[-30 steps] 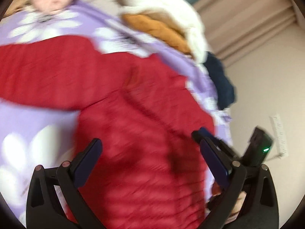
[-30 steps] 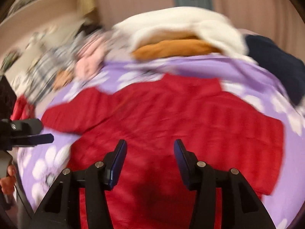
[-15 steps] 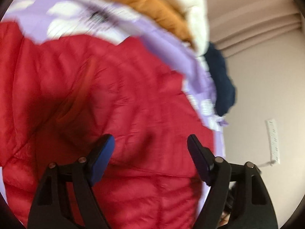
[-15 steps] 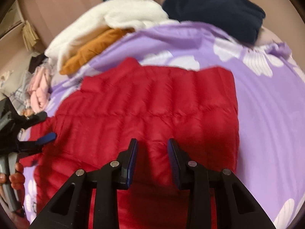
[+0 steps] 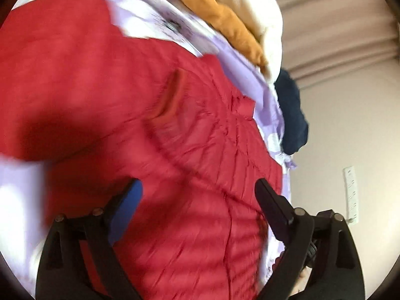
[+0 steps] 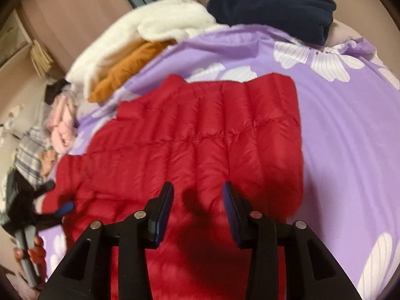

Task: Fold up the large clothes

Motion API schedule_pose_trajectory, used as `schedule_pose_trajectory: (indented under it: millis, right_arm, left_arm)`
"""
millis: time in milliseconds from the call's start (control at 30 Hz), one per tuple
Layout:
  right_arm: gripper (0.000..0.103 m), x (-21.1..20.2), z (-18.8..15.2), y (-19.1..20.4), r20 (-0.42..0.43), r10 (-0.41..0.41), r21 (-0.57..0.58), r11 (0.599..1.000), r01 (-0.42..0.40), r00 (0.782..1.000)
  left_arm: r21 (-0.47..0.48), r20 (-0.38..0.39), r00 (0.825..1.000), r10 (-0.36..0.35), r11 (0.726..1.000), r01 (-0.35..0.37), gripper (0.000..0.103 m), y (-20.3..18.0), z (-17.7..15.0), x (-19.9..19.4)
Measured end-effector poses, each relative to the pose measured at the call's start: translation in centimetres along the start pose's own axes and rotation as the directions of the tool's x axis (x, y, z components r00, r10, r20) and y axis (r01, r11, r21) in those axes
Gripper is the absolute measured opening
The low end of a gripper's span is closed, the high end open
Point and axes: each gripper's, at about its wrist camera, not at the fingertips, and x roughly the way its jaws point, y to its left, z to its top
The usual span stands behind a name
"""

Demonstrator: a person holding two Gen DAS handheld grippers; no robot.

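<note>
A red quilted puffer jacket [image 6: 205,130] lies spread flat on a purple bedspread with white flowers [image 6: 345,130]. It also fills the left wrist view [image 5: 175,150], with one sleeve reaching off to the left. My left gripper [image 5: 198,195] is open and empty, hovering just above the jacket's body. It also shows at the left edge of the right wrist view [image 6: 62,208]. My right gripper [image 6: 197,197] is open and empty, hovering above the jacket near its right side.
A white fleece [image 6: 160,27] and an orange garment [image 6: 130,65] are piled at the far side of the bed. A navy garment [image 6: 275,7] lies at the far right. Pink and striped clothes [image 6: 62,120] lie at the far left. A wall [image 5: 350,125] runs along the bed's right edge.
My left gripper pulled back and to the left over the jacket, jaws opening wider. My right gripper's jaws opened wider and it drew slightly closer to the jacket. The jacket has not moved.
</note>
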Motion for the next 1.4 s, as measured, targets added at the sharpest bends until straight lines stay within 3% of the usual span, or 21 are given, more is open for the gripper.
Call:
schedule_pose_trajectory:
  millis: [100, 233, 367, 467, 567, 700, 867, 1000, 1067, 1167, 1233, 1267, 1300, 1400]
  right_arm:
    - [0.043, -2.1, -0.9, 0.5, 0.019, 0.044, 0.007, 0.999, -0.044, 0.999]
    - [0.045, -4.3, -2.3, 1.8, 0.039, 0.086, 0.0, 0.996, -0.086, 0.996]
    - [0.045, -5.7, -3.4, 3.5, 0.049, 0.115, -0.019, 0.993, -0.114, 0.992]
    - [0.045, -6.0, -3.8, 4.5, 0.048, 0.132, -0.029, 0.991, -0.131, 0.99]
    - [0.045, -6.2, -4.0, 5.3, 0.052, 0.125, -0.047, 0.991, -0.122, 0.991]
    - [0.045, -6.1, -3.9, 6.1, 0.047, 0.12, -0.061, 0.991, -0.117, 0.992]
    - [0.045, -5.9, -4.1, 6.2, 0.044, 0.12, -0.048, 0.992, -0.118, 0.992]
    - [0.045, -5.6, -4.4, 6.1, 0.031, 0.115, -0.043, 0.993, -0.113, 0.993]
    - [0.045, -5.7, -4.6, 6.1, 0.029, 0.099, -0.045, 0.994, -0.098, 0.995]
    - [0.045, -5.7, -4.8, 5.7, 0.025, 0.086, -0.039, 0.996, -0.085, 0.996]
    - [0.045, -5.7, -4.9, 5.3, 0.021, 0.078, -0.027, 0.997, -0.077, 0.997]
    - [0.045, -5.7, -4.9, 5.1, 0.018, 0.074, -0.022, 0.997, -0.074, 0.997]
    - [0.045, -5.6, -5.0, 4.9, 0.015, 0.069, -0.013, 0.998, -0.069, 0.997]
    - [0.045, -5.7, -5.3, 4.4, 0.015, 0.053, -0.001, 0.999, -0.053, 0.998]
  left_arm:
    - [-0.069, 0.096, 0.995, 0.005, 0.998, 0.002, 0.095, 3.4, -0.9, -5.2]
    - [-0.208, 0.238, 0.97, 0.04, 0.978, 0.011, 0.098, 8.9, -1.0, -11.2]
    - [-0.379, 0.355, 0.935, 0.008, 0.916, 0.136, 0.098, 15.3, -1.1, -15.5]
    - [-0.445, 0.425, 0.905, -0.017, 0.867, 0.226, 0.098, 18.6, -1.1, -17.4]
    - [-0.476, 0.471, 0.882, -0.006, 0.84, 0.26, 0.098, 20.7, -0.5, -18.2]
    - [-0.506, 0.499, 0.866, -0.011, 0.808, 0.302, 0.098, 22.7, 0.5, -18.7]
    - [-0.517, 0.544, 0.839, 0.004, 0.789, 0.331, 0.098, 23.6, 2.2, -19.3]
    - [-0.542, 0.554, 0.831, 0.048, 0.779, 0.317, 0.098, 24.1, 3.5, -19.4]
    - [-0.562, 0.544, 0.835, 0.085, 0.776, 0.287, 0.096, 24.2, 4.1, -19.4]
    - [-0.6, 0.499, 0.847, 0.182, 0.778, 0.186, 0.074, 24.0, 5.0, -19.2]
    - [-0.618, 0.446, 0.86, 0.248, 0.781, 0.095, 0.037, 24.0, 5.1, -18.9]
    - [-0.625, 0.416, 0.868, 0.272, 0.779, 0.056, 0.026, 24.1, 5.0, -18.6]
    - [-0.63, 0.398, 0.872, 0.283, 0.776, 0.036, 0.018, 24.4, 4.9, -18.5]
    - [-0.641, 0.37, 0.882, 0.292, 0.767, 0.015, 0.016, 24.6, 4.6, -18.6]
